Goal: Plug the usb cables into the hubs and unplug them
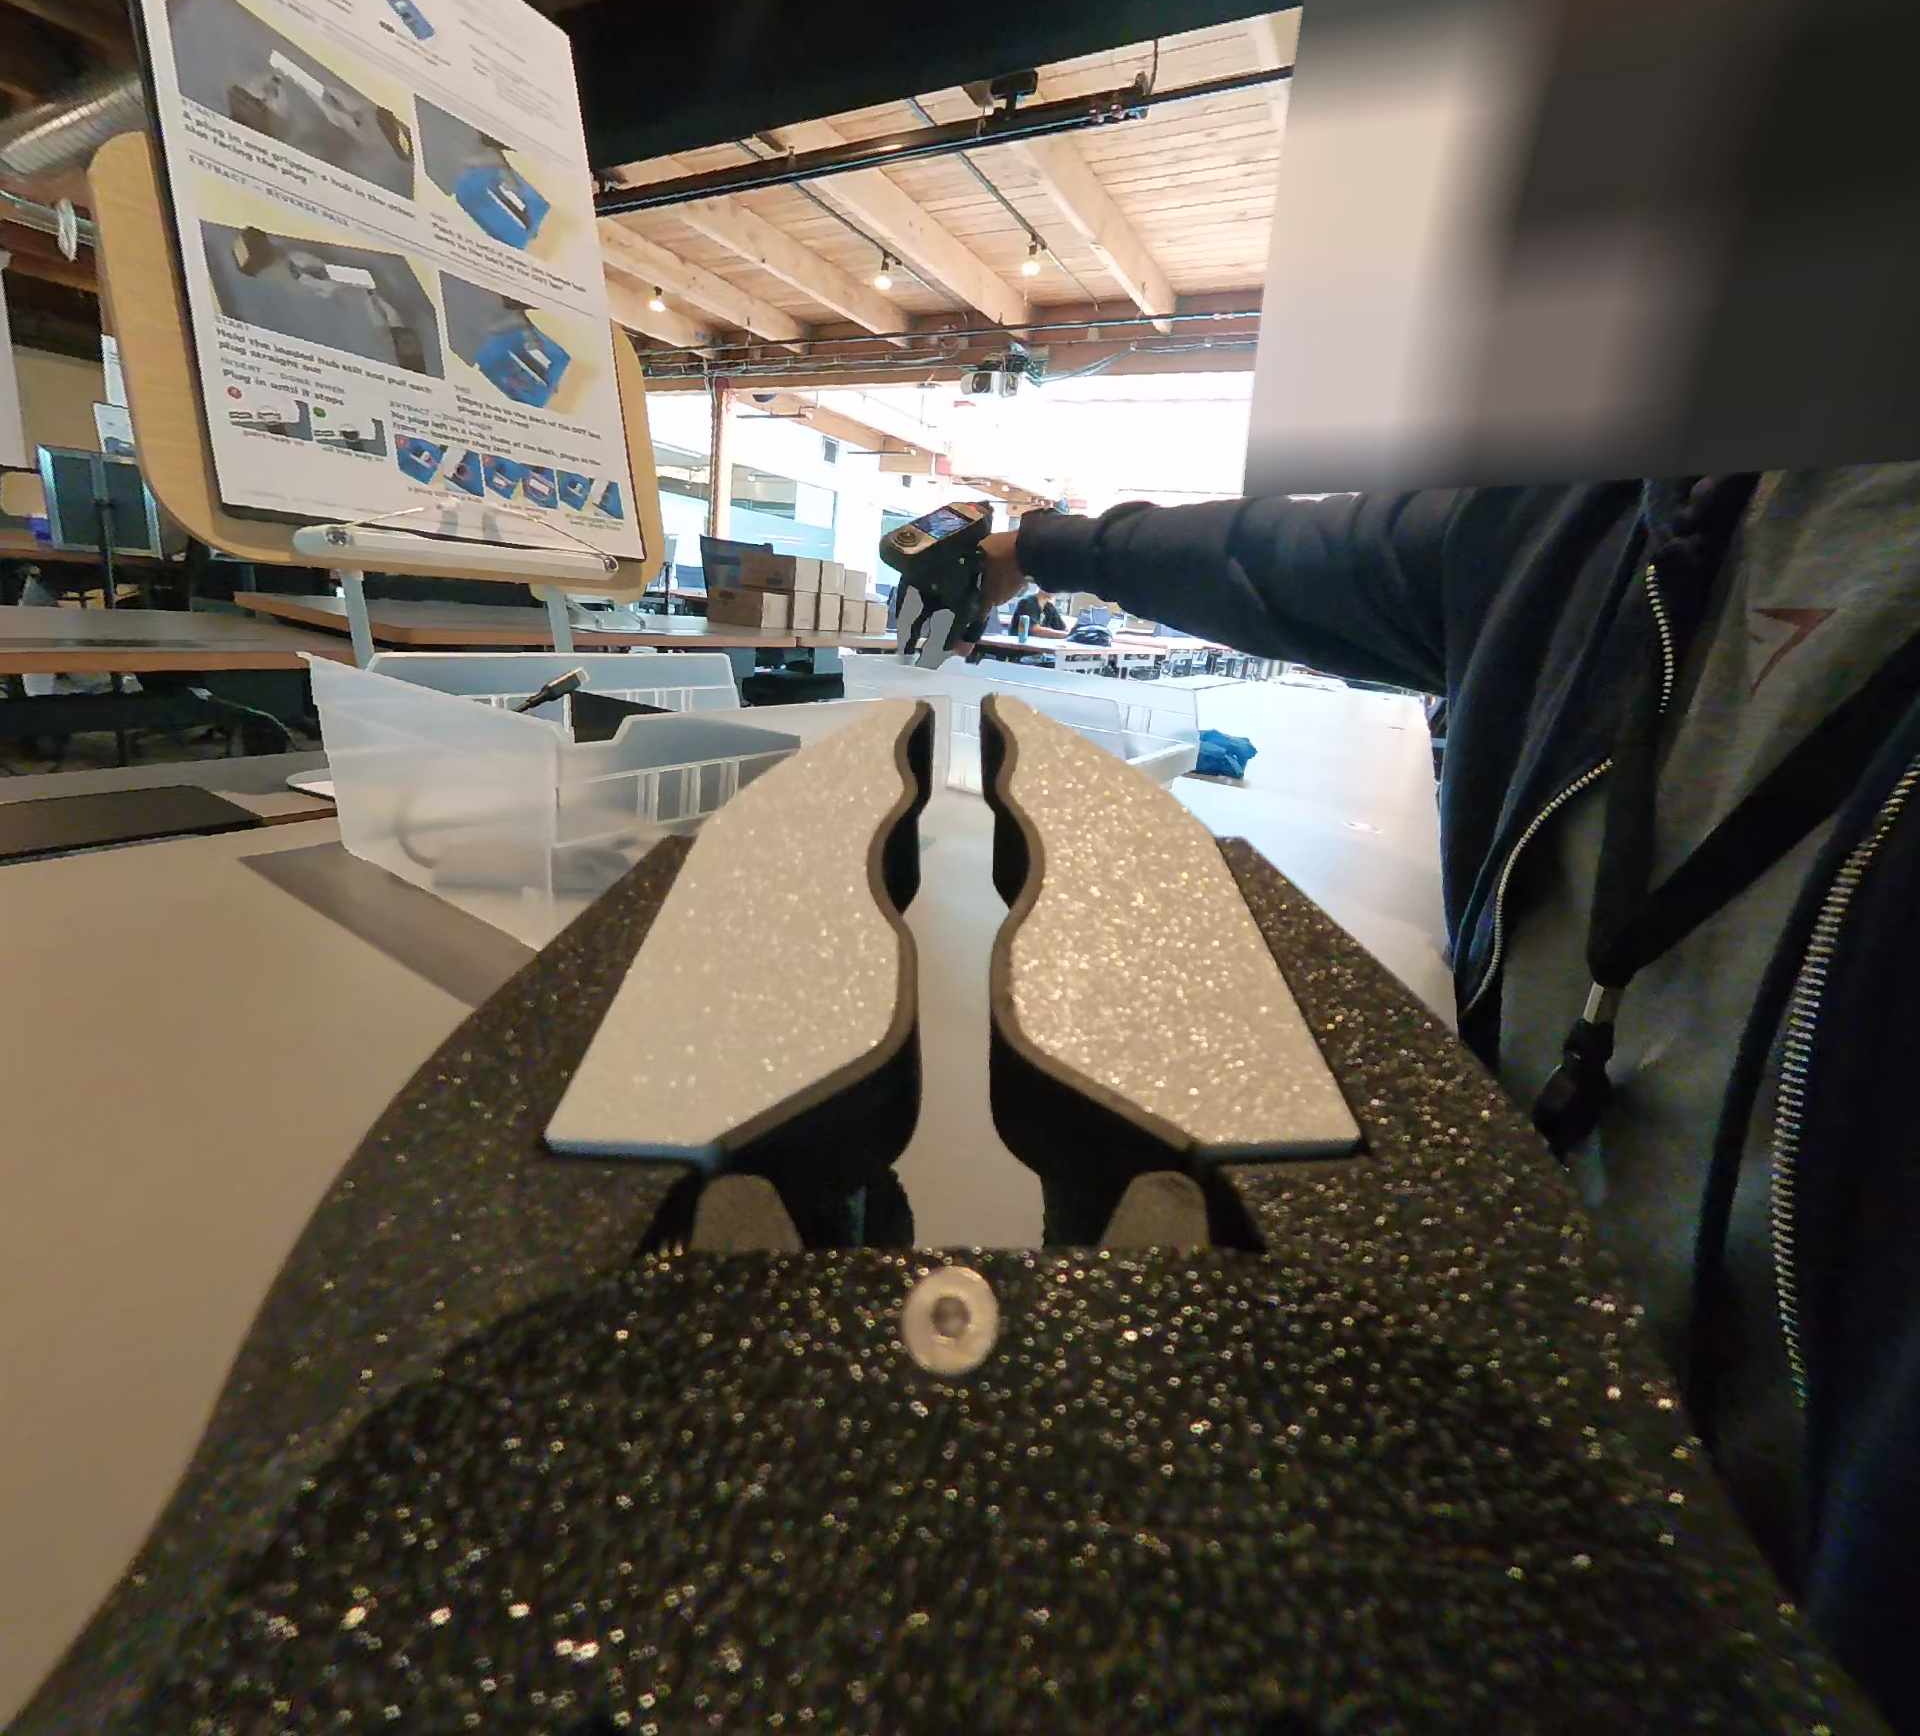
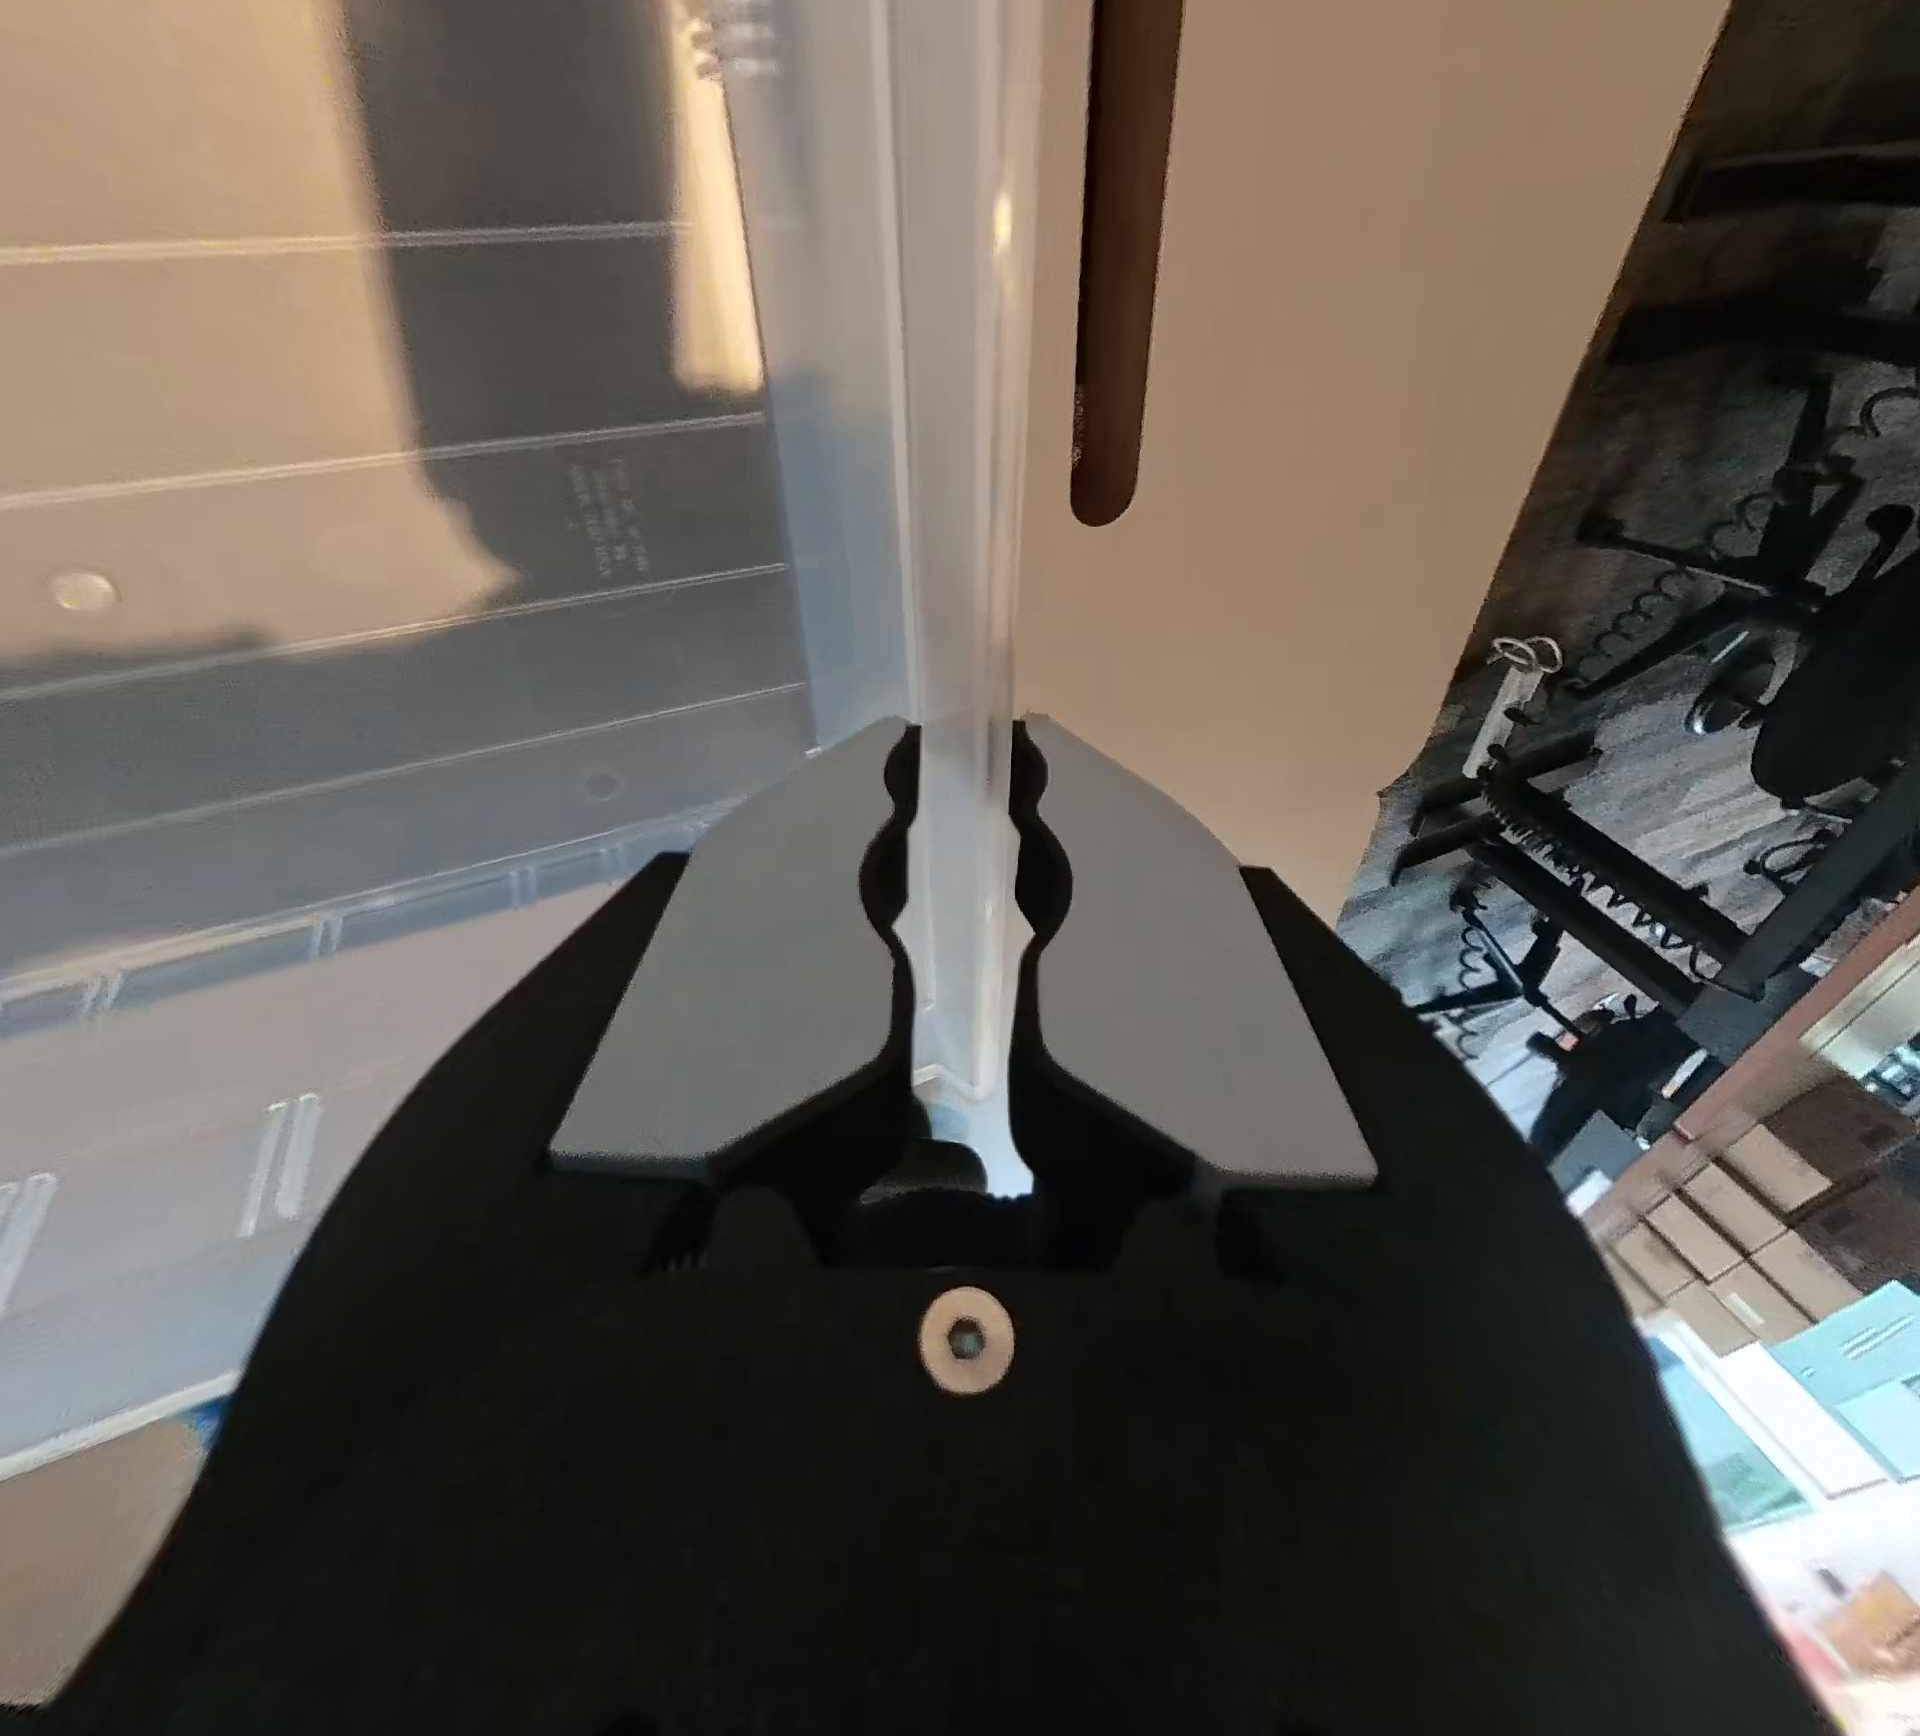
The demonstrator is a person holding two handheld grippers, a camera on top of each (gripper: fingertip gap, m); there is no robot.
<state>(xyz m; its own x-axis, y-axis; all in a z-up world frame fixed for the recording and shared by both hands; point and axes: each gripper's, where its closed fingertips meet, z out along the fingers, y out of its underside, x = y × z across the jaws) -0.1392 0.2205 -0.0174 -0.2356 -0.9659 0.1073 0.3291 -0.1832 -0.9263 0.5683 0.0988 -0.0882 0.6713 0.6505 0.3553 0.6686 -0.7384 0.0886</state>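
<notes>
A printed instruction sheet with photos and text stands on a wooden easel. Behind the easel's foot, stacked boxes bear labels. A clear bin carries small moulded lettering.

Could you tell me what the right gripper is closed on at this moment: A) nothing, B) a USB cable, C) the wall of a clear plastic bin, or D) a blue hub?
C: the right gripper has the clear plastic bin wall running between its fingers.
</notes>
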